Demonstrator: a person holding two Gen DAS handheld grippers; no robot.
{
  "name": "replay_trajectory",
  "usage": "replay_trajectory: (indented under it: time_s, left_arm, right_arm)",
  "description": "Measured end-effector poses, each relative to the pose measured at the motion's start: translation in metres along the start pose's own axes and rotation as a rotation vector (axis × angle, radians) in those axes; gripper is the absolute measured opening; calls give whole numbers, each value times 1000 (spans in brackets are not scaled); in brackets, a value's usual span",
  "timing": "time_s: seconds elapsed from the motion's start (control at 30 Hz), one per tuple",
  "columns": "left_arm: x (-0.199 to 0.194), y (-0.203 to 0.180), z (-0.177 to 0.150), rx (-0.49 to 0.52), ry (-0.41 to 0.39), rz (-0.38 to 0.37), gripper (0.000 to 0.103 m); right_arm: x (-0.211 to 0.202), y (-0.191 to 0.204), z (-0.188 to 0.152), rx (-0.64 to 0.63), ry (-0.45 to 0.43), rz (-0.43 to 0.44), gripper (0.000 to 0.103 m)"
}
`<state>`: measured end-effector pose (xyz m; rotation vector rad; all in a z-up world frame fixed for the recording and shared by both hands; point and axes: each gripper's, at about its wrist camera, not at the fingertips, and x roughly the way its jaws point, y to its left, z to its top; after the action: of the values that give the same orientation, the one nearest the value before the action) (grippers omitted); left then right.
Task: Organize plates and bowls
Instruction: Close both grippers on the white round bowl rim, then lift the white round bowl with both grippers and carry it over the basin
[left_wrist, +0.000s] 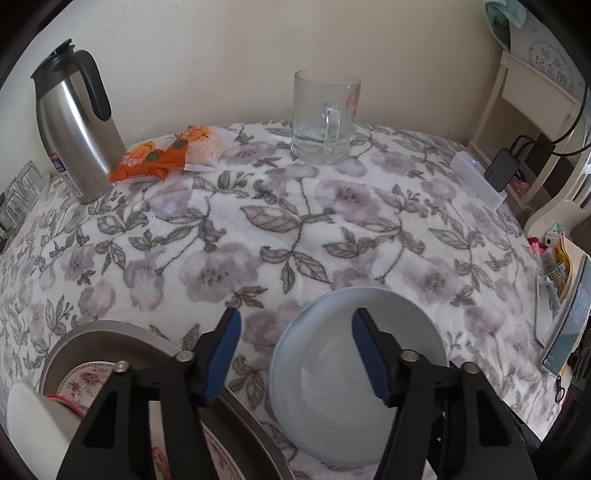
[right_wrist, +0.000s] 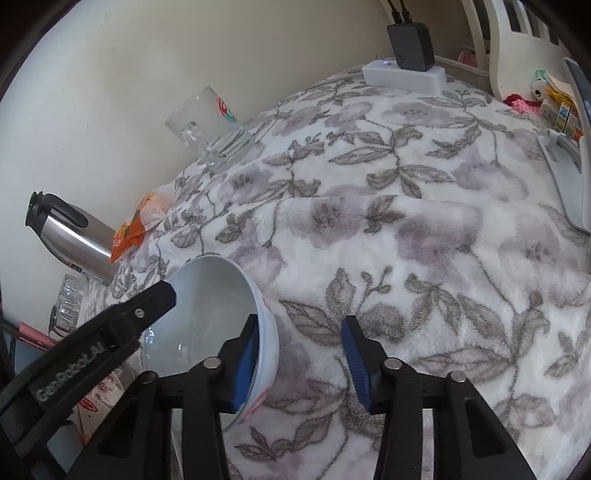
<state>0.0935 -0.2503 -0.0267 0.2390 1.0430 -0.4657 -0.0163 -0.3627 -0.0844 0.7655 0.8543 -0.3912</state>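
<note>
A pale blue bowl (left_wrist: 332, 373) sits on the floral cloth close in front of my left gripper (left_wrist: 295, 354), which is open; its right finger hangs over the bowl's inside, its left finger outside the rim. The same bowl (right_wrist: 207, 314) shows in the right wrist view, with a red pattern on its outer wall. My right gripper (right_wrist: 299, 362) is open, its left finger at the bowl's rim. A metal basin (left_wrist: 107, 332) at the lower left holds a flowered plate (left_wrist: 85, 380) and a white cup (left_wrist: 37, 421).
A steel thermos jug (left_wrist: 77, 125), orange snack packets (left_wrist: 166, 151) and a glass mug (left_wrist: 325, 118) stand along the back wall. A white power strip with a black charger (left_wrist: 480, 177) lies at the right. A phone on a stand (left_wrist: 569, 317) is at the right edge.
</note>
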Motion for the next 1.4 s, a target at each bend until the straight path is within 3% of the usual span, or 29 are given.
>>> replay_trajectory:
  time_s: [0.27, 0.33, 0.53, 0.67, 1.0, 1.4]
  left_arm:
    - [10, -1, -4, 4, 30, -8, 44]
    - [12, -1, -5, 3, 37, -14, 34]
    - [15, -4, -7, 1, 55, -55, 17]
    - [12, -5, -8, 1, 51, -66, 16]
    - [1, -2, -7, -32, 57, -110, 14]
    - [-51, 8, 3, -72, -18, -184, 14]
  right_arm:
    - [1, -5, 0, 19, 5, 9, 31]
    - [1, -6, -1, 24, 7, 9, 29]
    - [1, -9, -1, 39, 14, 32, 22]
    - [-1, -4, -1, 20, 17, 33, 8]
    - [-16, -1, 5, 30, 4, 25, 8]
    - [-68, 25, 13, -7, -78, 37, 8]
